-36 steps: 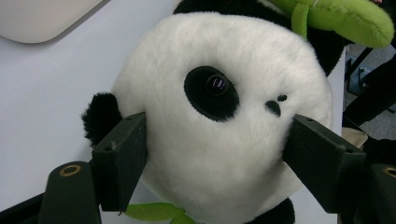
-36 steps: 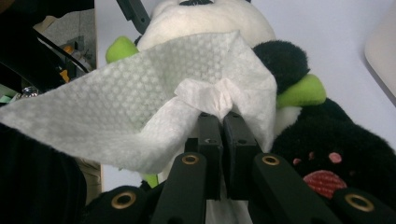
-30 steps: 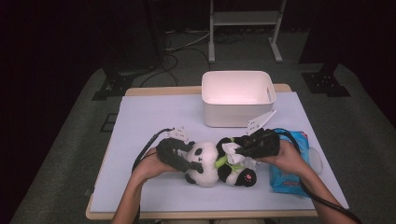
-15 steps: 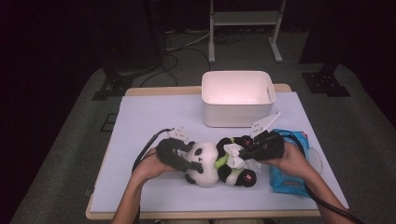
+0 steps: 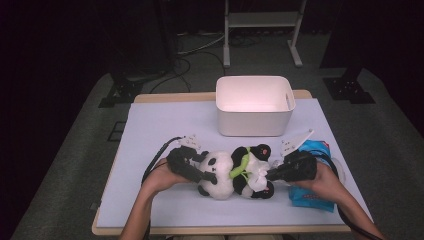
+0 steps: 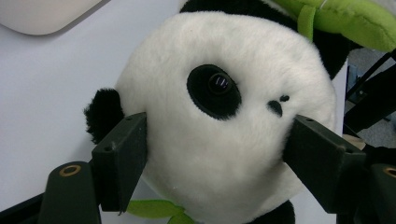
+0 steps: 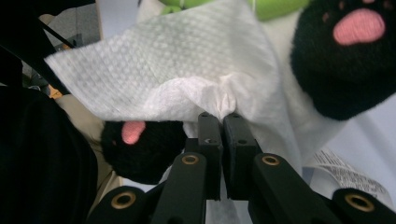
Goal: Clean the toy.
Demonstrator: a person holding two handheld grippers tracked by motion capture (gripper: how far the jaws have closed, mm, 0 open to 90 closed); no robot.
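I have the plush panda [image 5: 235, 172] lying on its back near the front edge of the table [image 5: 160, 130], in front of the white bin [image 5: 254, 106], with the wipe packet [image 5: 312, 197] just to its right. It is soft and light, so it gives under any squeeze and slides easily on the smooth mat; the round head is the sound place to hold it, since the fur compresses and the jaws sink in rather than slip. My left gripper [image 6: 217, 154] does just that: its two jaws press into either side of the head [image 6: 224, 107], below the ear and beside the muzzle, clamped on the toy and steadying it. My right gripper [image 7: 219, 123] has its jaws pinched tight on a gathered fold of the white tissue [image 7: 173, 79], which drapes over the belly between the two black feet with pink pads. The tissue is thin and limp and would tear if I dragged it hard, so light strokes suit it. Whether it actually touches the fur under the fold I can't quite tell from here. Against a second ago, my right hand [image 5: 320, 177] has drawn a little to the right, toward the wipe packet, taking the tissue with it, while the left has kept its place.
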